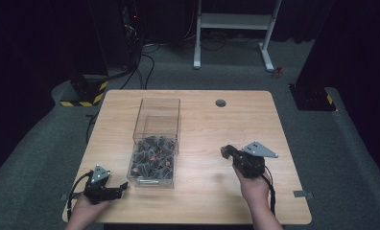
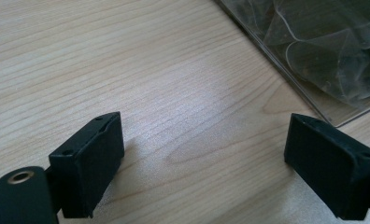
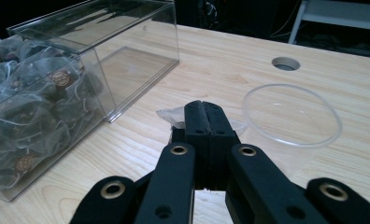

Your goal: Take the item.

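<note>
A clear plastic box (image 1: 160,112) stands on the left half of the wooden table, its near end packed with several mesh tea bags (image 1: 152,159). Right of the box and near the table's front, my right gripper (image 1: 225,151) has its jaws pressed together. A translucent tea bag (image 3: 170,115) sticks out beside the right gripper (image 3: 205,109) tips. Just past those tips sits an empty clear plastic cup (image 3: 290,140). My left gripper (image 1: 124,186) rests at the front left, pointing at the box's near corner. The left gripper (image 2: 204,140) jaws stand wide apart over bare wood.
The box (image 3: 141,51) has an empty far end. The box's corner (image 2: 314,56) lies just ahead of the left jaws. A round cable hole (image 1: 220,102) sits near the table's far edge. A white desk frame (image 1: 233,21) stands on the floor beyond.
</note>
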Action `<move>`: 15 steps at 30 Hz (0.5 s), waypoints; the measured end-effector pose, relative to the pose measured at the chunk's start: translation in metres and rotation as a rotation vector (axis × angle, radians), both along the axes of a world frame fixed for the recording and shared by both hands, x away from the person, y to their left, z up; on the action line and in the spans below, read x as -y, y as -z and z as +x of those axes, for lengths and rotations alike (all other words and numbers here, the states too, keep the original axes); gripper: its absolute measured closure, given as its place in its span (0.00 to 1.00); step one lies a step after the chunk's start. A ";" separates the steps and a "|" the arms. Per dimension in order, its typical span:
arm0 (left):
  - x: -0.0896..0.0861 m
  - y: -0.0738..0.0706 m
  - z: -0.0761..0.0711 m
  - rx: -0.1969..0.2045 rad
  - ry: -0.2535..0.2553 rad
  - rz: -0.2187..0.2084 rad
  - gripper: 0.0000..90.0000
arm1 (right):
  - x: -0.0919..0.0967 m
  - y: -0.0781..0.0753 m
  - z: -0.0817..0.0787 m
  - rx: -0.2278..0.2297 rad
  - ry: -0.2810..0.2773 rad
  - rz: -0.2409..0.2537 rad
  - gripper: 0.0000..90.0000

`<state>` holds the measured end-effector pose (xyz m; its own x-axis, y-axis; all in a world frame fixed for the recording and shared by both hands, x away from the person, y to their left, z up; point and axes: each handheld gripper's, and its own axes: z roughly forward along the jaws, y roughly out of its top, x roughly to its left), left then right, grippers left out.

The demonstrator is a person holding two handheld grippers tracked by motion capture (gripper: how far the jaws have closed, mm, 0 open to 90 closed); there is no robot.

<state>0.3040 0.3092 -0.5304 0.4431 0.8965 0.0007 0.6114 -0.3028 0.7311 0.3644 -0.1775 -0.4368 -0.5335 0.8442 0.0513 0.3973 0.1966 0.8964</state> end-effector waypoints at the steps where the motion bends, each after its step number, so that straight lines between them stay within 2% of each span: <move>1: 0.000 0.000 0.000 0.000 0.000 0.000 0.14 | 0.002 0.000 0.001 0.003 0.004 -0.001 1.00; 15: 0.000 0.000 0.000 0.000 0.000 -0.001 0.14 | 0.015 -0.015 0.010 0.027 0.055 0.000 1.00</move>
<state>0.3040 0.3092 -0.5304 0.4434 0.8963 0.0000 0.6116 -0.3026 0.7310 0.3747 -0.1929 -0.4217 -0.4873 0.8724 0.0373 0.3829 0.1751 0.9070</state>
